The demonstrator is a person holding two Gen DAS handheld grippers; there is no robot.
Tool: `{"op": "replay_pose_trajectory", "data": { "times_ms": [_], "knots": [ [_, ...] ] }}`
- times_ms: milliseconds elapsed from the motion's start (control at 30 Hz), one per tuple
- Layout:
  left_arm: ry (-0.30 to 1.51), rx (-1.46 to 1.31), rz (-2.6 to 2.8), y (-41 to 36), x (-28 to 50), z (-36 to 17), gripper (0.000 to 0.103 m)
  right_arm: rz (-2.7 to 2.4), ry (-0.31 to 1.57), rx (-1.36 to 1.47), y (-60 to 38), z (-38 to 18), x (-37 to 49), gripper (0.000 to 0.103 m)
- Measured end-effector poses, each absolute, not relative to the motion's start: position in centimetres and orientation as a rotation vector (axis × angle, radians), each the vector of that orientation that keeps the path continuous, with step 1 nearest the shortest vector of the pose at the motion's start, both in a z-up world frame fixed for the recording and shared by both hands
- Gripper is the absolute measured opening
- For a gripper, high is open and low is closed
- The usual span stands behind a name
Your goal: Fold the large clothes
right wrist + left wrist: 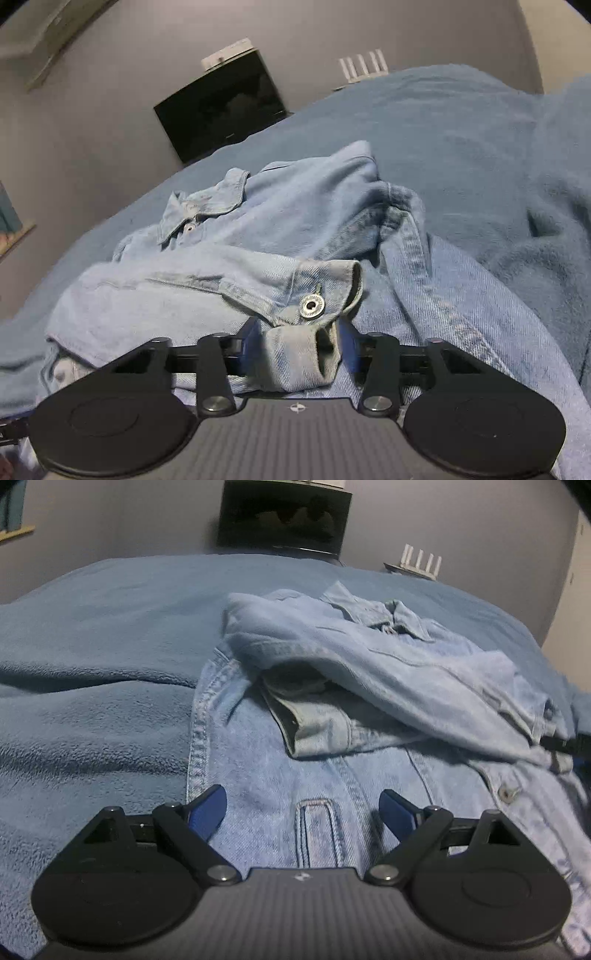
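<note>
Left wrist view: the left gripper (303,808) hangs low over the jacket (280,794), its 2 blue fingers (208,810) spread wide and grasping nothing, a welt pocket (317,830) between them. The denim jacket lies front up on the blanket (92,709), with 1 sleeve (369,672) folded across the chest and the collar (388,616) at the far end. At the right edge a dark bar (565,744) meets the sleeve end; it is probably the other tool. Right wrist view: the right gripper (299,350) is clenched on the cuff (314,314) of that sleeve, the snap button (312,306) just past the fingertips. Risks, as I judge them: denim is stiff and heavy, so letting go here may let the sleeve spring or slide off the chest; pulling the cuff further could drag the whole jacket over the soft fleece and skew the fold; the left tool, closing where it is, might pinch only the pocket layer rather than the full panel. The surface is a bed under a blue fleece blanket, rumpled in ridges near the jacket, which will not hold cloth flat. Beyond it stand a grey wall, a dark TV (221,110) and a white router (364,64) with 4 antennas
</note>
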State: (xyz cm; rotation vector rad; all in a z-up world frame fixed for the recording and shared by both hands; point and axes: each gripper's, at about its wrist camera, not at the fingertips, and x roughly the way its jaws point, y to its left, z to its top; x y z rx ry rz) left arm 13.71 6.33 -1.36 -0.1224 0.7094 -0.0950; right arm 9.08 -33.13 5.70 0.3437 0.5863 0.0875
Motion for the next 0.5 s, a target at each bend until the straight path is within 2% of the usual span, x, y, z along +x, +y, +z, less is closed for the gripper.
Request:
{"op": "replay_pose_trajectory", "data": {
  "times_ms": [67,100,167,267,367,467,500],
  "knots": [
    [0.707,-0.121,-0.104,6.6,13.8,-1.3,0.089,0.112,0.528,0.24,-31.9,7.0,8.6,0.026],
    [0.705,-0.13,-0.108,6.7,14.0,-1.3,0.089,0.109,0.466,0.185,-31.4,8.0,8.1,0.012],
    [0.706,-0.145,-0.112,6.9,14.2,-1.4,0.089,0.061,0.374,0.095,-30.9,9.6,7.5,0.007],
    [0.71,-0.143,-0.113,6.8,14.3,-1.6,0.089,0.006,0.38,0.04,-31.2,10.0,8.4,0.007],
    [0.716,-0.109,-0.11,6.3,14.4,-1.7,0.089,-0.06,0.496,0.106,-32.6,7.9,9.7,0.008],
    [0.715,-0.069,-0.111,6.0,14.3,-1.9,0.09,-0.075,0.543,0.194,-33.4,6.7,9.6,0.018],
    [0.713,-0.061,-0.111,5.9,14.3,-1.9,0.09,-0.059,0.523,0.202,-33.1,7.1,9.1,0.029]
  ]
}}
